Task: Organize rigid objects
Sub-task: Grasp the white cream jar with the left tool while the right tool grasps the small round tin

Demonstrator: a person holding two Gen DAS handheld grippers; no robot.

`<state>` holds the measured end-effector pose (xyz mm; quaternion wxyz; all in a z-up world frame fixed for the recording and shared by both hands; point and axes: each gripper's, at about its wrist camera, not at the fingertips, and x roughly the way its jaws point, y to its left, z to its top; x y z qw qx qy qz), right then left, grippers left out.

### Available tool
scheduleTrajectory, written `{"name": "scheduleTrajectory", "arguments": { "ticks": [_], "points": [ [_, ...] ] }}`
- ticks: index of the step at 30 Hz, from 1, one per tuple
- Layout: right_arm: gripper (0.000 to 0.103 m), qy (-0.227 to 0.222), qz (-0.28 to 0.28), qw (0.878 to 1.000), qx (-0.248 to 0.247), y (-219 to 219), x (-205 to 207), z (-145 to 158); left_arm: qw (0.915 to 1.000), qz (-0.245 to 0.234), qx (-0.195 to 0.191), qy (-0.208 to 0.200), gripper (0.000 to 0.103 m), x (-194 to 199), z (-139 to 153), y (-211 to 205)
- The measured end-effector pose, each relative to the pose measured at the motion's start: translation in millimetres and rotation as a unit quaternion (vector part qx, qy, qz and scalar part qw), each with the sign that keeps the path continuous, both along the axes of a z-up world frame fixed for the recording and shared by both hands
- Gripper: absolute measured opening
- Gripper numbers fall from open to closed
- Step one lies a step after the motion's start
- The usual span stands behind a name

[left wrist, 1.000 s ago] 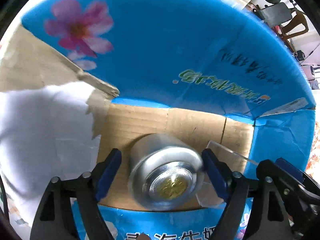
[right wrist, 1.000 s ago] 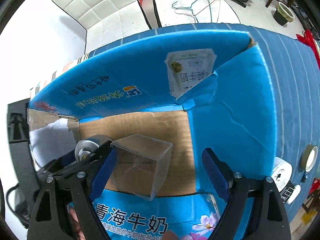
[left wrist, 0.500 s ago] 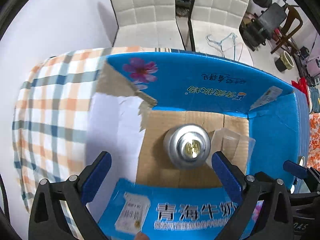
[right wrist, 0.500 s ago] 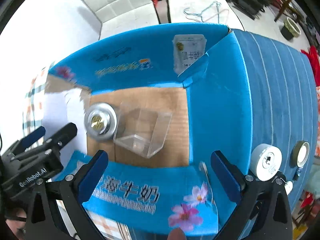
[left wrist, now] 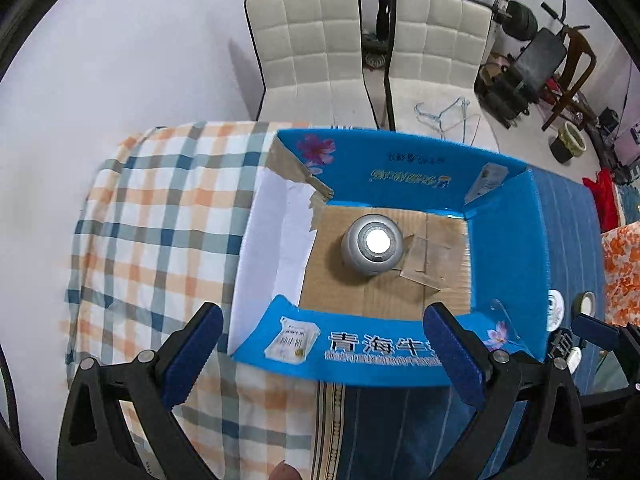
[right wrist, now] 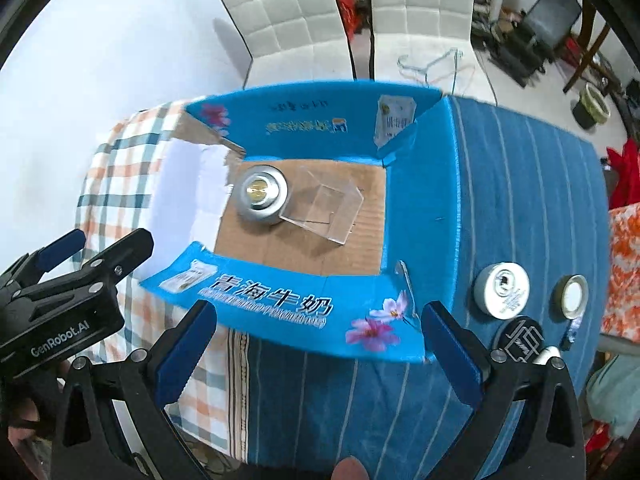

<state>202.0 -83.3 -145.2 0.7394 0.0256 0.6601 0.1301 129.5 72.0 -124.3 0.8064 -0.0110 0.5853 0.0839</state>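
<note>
Round silver metal tin (left wrist: 373,245) stood upright on the brown cardboard floor of the open blue cardboard box (left wrist: 506,240), toward the box's left wall. Clear plastic cube-shaped container (right wrist: 325,210) lay tilted on the same floor, right next to the tin on its right; whether they actually touched couldn't be told.

Left wrist view: tin's top blown out to white glare, clear container barely readable against the cardboard. Right wrist view: gold emblem on the tin's top showed, and the clear container's edges were crisp.

Box had its flaps folded outward, sitting on a table under a blue striped cloth (right wrist: 520,184), with an orange-and-blue plaid cloth (left wrist: 160,216) at the left end.

Right wrist view only showed the rest clearly: white round tin (right wrist: 502,290), roll of tape (right wrist: 574,296) and a black round lid with a white logo (right wrist: 520,338) near the table's right edge, outside the box. Left view caught only slivers of these.

Left gripper (left wrist: 320,356) hung above the box's near flap, jaws spread wide, empty. Right gripper (right wrist: 316,356) likewise wide apart, nothing between the blue pads (right wrist: 450,354). Left gripper's black body also appeared at the lower left of the right view.

Two white padded chairs (left wrist: 360,48) beyond the table's far edge.
</note>
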Motion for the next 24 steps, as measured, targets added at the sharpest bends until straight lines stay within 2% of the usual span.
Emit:
{"name": "scheduleTrajectory", "arguments": {
  "ticks": [8, 12, 17, 24],
  "points": [
    [0.103, -0.039, 0.016, 0.999, 0.030, -12, -32, 62, 0.9989, -0.002, 0.011, -0.046, 0.103, -35, 52, -14],
    [0.103, -0.043, 0.002, 0.997, 0.058, -29, -44, 76, 0.9983, -0.007, 0.006, -0.057, 0.103, -47, 65, -25],
    [0.103, -0.041, -0.051, 0.995, 0.075, -78, -54, 73, 0.9982, -0.029, 0.000, -0.052, 0.103, -53, 62, -61],
    [0.103, -0.010, -0.175, 0.983, 0.050, -199, -59, 38, 0.9945, -0.096, -0.024, -0.035, 0.103, -31, 31, -154]
  ]
}}
